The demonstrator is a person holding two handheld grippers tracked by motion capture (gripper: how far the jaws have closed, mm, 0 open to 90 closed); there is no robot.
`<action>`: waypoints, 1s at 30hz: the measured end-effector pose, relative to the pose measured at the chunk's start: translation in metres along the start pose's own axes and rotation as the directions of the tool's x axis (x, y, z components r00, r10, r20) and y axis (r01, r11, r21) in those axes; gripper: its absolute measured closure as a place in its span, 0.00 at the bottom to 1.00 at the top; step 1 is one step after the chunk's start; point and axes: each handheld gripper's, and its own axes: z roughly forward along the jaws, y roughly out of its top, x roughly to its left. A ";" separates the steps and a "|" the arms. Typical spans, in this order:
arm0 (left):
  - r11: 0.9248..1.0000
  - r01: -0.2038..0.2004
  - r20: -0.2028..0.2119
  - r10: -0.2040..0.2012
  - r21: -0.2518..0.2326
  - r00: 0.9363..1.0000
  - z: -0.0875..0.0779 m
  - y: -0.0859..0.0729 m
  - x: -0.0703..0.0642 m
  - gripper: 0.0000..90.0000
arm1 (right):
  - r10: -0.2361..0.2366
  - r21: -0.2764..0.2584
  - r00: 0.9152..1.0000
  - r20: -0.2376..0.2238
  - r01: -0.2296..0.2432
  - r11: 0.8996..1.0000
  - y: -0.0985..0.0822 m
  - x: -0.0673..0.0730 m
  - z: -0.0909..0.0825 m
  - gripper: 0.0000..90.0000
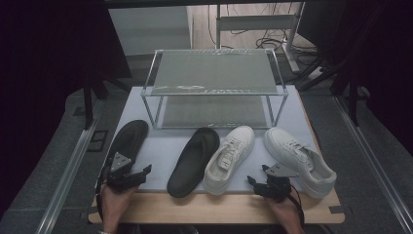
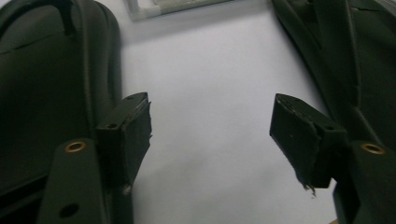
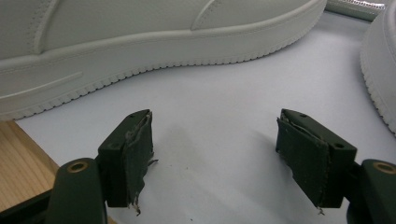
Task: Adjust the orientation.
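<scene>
Two black flip-flops lie on a pale mat: one at the left, one in the middle. To their right sit two white sneakers. My left gripper is open between the flip-flops, near the mat's front edge. In the left gripper view its jaws stand wide over bare mat, with a flip-flop to the left and the other to the right. My right gripper is open between the sneakers. The right gripper view shows the empty jaws below a sneaker's sole.
A two-tier metal-framed rack stands at the back of the mat, both shelves bare. A wooden table edge runs along the front. Dark curtains and metal rails flank the table. The second sneaker's toe shows at the right gripper view's right edge.
</scene>
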 end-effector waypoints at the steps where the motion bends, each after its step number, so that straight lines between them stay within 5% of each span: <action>1: 1.000 0.001 -0.002 -0.001 0.000 1.000 -0.001 0.001 0.001 0.34 | 0.000 0.001 1.000 0.000 0.000 1.000 0.000 0.000 0.000 0.30; 30: 0.996 0.088 -0.078 -0.087 0.010 0.993 0.000 0.015 0.046 0.73 | 0.001 0.000 1.000 0.000 -0.001 1.000 0.000 0.000 0.000 0.30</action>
